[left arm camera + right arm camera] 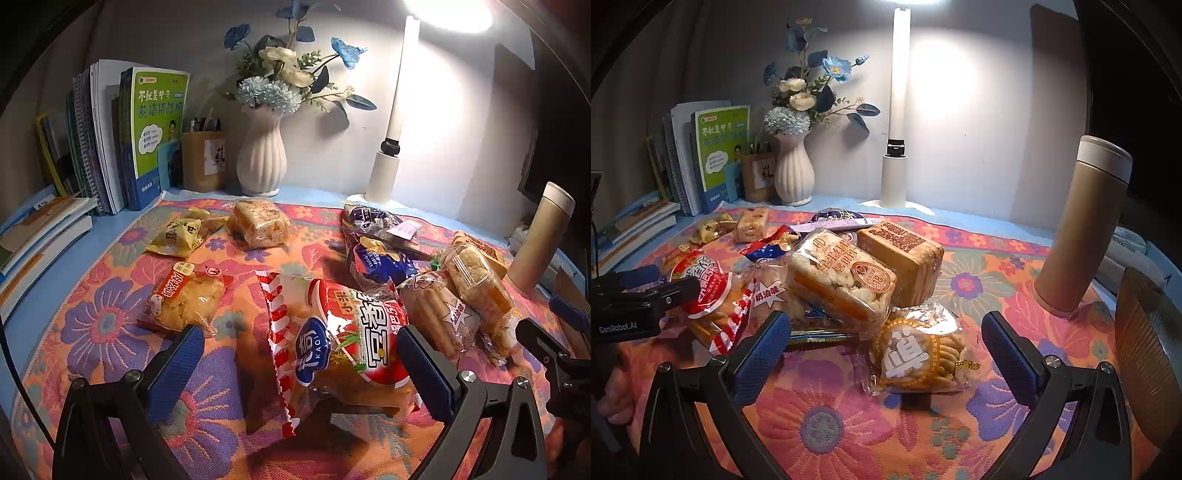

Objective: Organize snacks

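Snack packets lie on a flowered mat (110,332). A red-and-white striped bag (332,339) rests between the spread fingers of my left gripper (303,358), which is open and not touching it. The same bag (709,291) shows at the left of the right wrist view, beside the left gripper (639,299). My right gripper (886,350) is open around a clear packet of small biscuits (919,354). Behind the biscuits are a rice-crisp packet (842,280) and a brown cake block (901,258).
A yellow packet (177,232), a rice cake (258,221) and a pastry packet (184,299) lie apart at the left. At the back stand books (140,136), a pen holder (203,158), a white vase (262,158) and a lamp (388,166). A tan flask (1082,225) and a woven object (1145,362) are at the right.
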Tool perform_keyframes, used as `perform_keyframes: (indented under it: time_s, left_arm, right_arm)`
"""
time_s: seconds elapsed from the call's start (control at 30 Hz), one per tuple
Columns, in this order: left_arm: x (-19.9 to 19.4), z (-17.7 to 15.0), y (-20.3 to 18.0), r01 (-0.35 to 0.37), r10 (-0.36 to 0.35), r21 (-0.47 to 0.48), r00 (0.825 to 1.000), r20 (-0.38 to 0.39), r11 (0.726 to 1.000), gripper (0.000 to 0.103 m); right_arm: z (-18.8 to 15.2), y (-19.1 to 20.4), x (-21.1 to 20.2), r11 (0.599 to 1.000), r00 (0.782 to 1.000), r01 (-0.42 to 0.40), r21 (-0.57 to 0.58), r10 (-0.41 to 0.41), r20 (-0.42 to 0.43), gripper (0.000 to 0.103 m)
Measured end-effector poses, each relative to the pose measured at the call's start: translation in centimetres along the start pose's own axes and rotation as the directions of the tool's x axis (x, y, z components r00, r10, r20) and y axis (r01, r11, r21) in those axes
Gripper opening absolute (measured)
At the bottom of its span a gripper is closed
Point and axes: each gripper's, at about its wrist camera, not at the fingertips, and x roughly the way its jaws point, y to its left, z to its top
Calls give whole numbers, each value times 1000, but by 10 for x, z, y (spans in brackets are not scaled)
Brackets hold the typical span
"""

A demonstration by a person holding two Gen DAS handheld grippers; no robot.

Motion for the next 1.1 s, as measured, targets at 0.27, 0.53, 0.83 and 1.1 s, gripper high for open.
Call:
perform_keyframes:
  time_s: [0.27, 0.53, 0.83, 1.1]
  left_arm:
    - [1, 0, 5, 9, -9, -27, 1000, -8, 1000, 103]
    - [3, 1, 9, 15, -16, -55, 1000, -15, 998, 103]
    - [3, 1, 10, 15, -15, -49, 1000, -15, 999, 103]
    - [3, 1, 11, 19, -20, -58, 1000, -17, 998, 103]
  right_arm:
    - [-1, 2, 0, 1000, 1000, 5, -3, -5, -6, 103]
    - [-1, 1, 0, 1000, 1000, 5, -3, -5, -5, 103]
    - [-1, 1, 1, 1000, 1000, 5, -2, -5, -9, 103]
    - [-2, 1, 1, 1000, 1000, 5, 2, -5, -16, 103]
